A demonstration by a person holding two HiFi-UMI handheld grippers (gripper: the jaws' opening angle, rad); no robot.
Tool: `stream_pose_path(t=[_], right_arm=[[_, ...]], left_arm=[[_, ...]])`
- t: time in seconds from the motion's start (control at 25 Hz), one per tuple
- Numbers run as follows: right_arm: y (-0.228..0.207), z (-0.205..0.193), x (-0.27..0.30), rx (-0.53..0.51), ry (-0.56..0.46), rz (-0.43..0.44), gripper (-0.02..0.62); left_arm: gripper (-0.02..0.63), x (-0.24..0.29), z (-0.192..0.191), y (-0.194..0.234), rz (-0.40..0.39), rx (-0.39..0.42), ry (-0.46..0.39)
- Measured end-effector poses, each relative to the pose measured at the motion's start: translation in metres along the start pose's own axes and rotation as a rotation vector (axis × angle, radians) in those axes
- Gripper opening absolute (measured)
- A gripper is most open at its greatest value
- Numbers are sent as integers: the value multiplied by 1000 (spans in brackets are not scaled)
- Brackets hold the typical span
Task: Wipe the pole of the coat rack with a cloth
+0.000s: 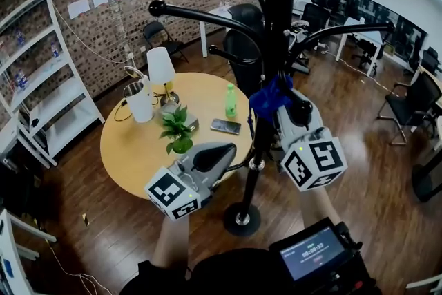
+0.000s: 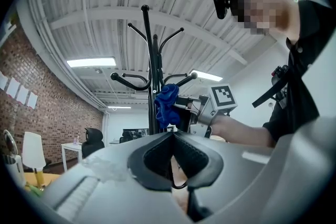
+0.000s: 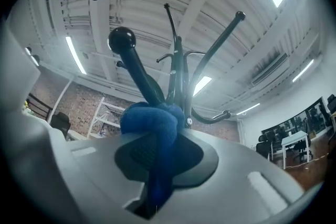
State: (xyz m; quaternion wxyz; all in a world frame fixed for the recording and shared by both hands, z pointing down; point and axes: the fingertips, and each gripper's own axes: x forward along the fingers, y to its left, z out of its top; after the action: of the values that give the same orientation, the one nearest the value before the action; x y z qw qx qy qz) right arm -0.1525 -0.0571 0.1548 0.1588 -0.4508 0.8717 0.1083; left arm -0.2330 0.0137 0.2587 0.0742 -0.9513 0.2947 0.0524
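Both bare forearms reach forward from the bottom edge of the head view, one gripper to each side of the black metal coat rack pole (image 1: 254, 148). The right gripper (image 1: 280, 104) is raised higher and its tongs are pinching a bunched blue cloth (image 1: 271, 99). The cloth sits against the pole just under the lowest curved hook arms, well above the round base (image 1: 242, 218). The left gripper (image 1: 238, 164) sits lower, beside the pole near the round wooden table's edge (image 1: 121, 169), apart from the cloth.

The left gripper view shows what the head view hides. Its own tongs (image 2: 172, 136) look pressed together at the tips with nothing held, though a thin dark loop low in the gap is unclear. Beyond them the cloth (image 2: 167, 104) is pressed on the pole (image 2: 153, 81).

The right gripper view looks up the pole (image 3: 180, 76), with the cloth (image 3: 152, 123) wadded between the pads and trailing down the gap.
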Motion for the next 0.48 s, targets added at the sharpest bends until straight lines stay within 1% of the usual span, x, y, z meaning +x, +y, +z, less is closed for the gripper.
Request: stream_pose_path(t=[0.12, 0.24, 0.36, 0.48], right_arm=[[1, -14, -6, 4, 28, 2, 49], [3, -43, -16, 13, 73, -3, 49], [4, -83, -28, 37, 132, -8, 49], [8, -131, -45, 61, 208, -22, 49]], left_arm=[[2, 2, -4, 0, -5, -9, 11], [2, 4, -11, -3, -14, -22, 26], [2, 4, -20, -1, -14, -37, 45], [2, 2, -34, -2, -12, -60, 71]])
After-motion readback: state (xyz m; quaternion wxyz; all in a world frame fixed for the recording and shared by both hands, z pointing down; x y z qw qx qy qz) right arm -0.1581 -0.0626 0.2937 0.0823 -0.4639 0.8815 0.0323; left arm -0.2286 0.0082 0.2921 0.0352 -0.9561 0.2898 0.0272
